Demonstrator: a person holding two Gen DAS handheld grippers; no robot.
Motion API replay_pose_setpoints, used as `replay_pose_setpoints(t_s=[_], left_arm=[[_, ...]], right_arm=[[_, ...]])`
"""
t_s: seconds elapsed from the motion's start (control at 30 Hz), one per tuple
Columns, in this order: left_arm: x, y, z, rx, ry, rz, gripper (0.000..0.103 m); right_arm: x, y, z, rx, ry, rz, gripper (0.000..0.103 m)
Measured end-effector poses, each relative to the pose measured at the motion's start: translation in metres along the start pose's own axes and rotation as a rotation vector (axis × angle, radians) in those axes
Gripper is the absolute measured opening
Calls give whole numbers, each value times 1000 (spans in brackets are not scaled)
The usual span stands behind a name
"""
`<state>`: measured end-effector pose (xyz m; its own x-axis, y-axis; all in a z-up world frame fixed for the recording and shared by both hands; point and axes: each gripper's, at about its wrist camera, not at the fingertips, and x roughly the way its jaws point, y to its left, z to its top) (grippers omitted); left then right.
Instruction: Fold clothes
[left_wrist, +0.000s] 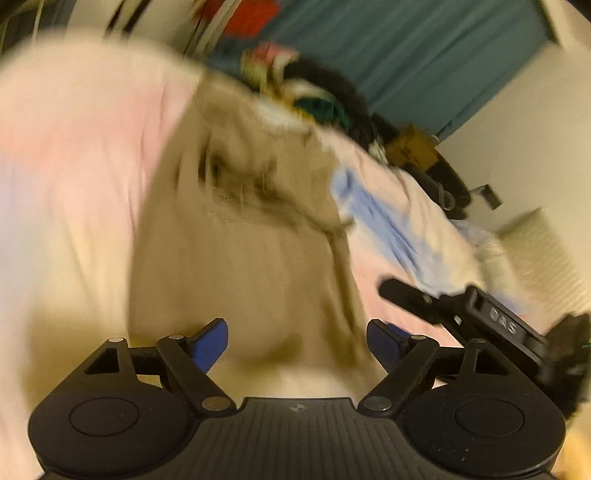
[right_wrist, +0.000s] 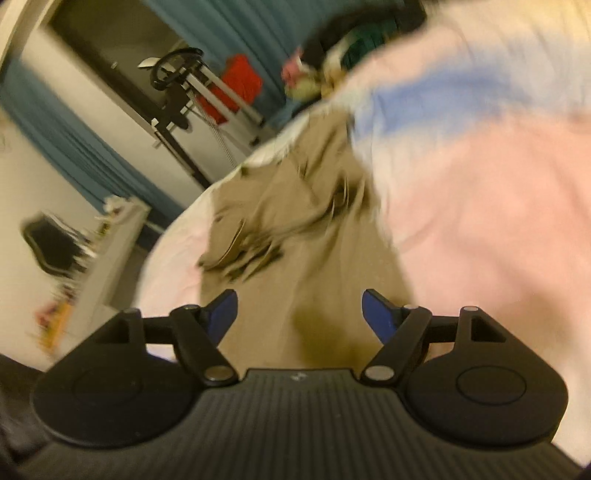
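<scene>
Motion blur is smearing the khaki trousers (left_wrist: 236, 236) and the pink bedsheet (left_wrist: 74, 155), hiding seams and folds. The clothes pile (left_wrist: 317, 99) is showing only as unreadable colour patches.

A tan garment (left_wrist: 236, 258) lies spread and rumpled on the pink bedsheet (left_wrist: 74, 166), with a light blue garment (left_wrist: 373, 218) lying just beside it.
</scene>
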<state>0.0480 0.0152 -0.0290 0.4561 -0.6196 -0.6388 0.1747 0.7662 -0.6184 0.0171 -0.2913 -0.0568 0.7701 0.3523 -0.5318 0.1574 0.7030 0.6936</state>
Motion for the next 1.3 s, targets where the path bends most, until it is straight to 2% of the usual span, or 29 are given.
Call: replay_pose_setpoints(t_s=[0.1, 0.17, 0.27, 0.33, 0.47, 0.57, 0.6, 0.63, 0.67, 0.7, 0.8, 0.9, 1.07, 1.17, 1.23, 1.3], left_arm=[[11, 23, -13, -170, 62, -38, 77], [20, 38, -13, -274, 64, -31, 74], [29, 58, -9, -395, -1, -27, 70], [31, 67, -7, -449, -56, -12, 67], [34, 75, -3, -485, -111, 57, 29], [28, 74, -6, -478, -154, 42, 16], [26, 73, -7, -475, -169, 34, 14], [23, 72, -9, -473, -185, 26, 13], [21, 71, -9, -473, -196, 16, 12], [19, 70, -10, -475, -204, 5, 12], [11, 68, -10, -479, -226, -24, 11], [7, 68, -9, -471, -223, -30, 11], [1, 63, -19, -493, -225, -6, 11], [1, 69, -21, -522, -196, -12, 13], [2, 71, -23, -541, -174, 0, 20], [3, 74, -24, -561, -152, 15, 36]], right_arm=[[3, -20, -14, 181, 95, 95, 78], [10, -34, -27, 312, 156, 144, 77], [21, -43, -39, 385, 196, 134, 75], [29, -41, -42, 384, 178, 128, 73], [41, -32, -48, 359, 131, 112, 69], [47, -24, -51, 324, 95, 90, 67], [49, -22, -52, 315, 82, 82, 56], [45, -26, -52, 328, 62, 63, 48], [41, -31, -52, 343, 42, 44, 33], [37, -37, -52, 374, 21, 31, 23], [22, -52, -50, 457, -62, 16, 15], [8, -55, -46, 458, -125, -11, 13], [-23, -63, -40, 431, -272, -118, 9], [-28, -78, -34, 468, -285, -145, 8], [-28, -81, -33, 480, -266, -128, 10], [-26, -76, -35, 470, -218, -92, 11]])
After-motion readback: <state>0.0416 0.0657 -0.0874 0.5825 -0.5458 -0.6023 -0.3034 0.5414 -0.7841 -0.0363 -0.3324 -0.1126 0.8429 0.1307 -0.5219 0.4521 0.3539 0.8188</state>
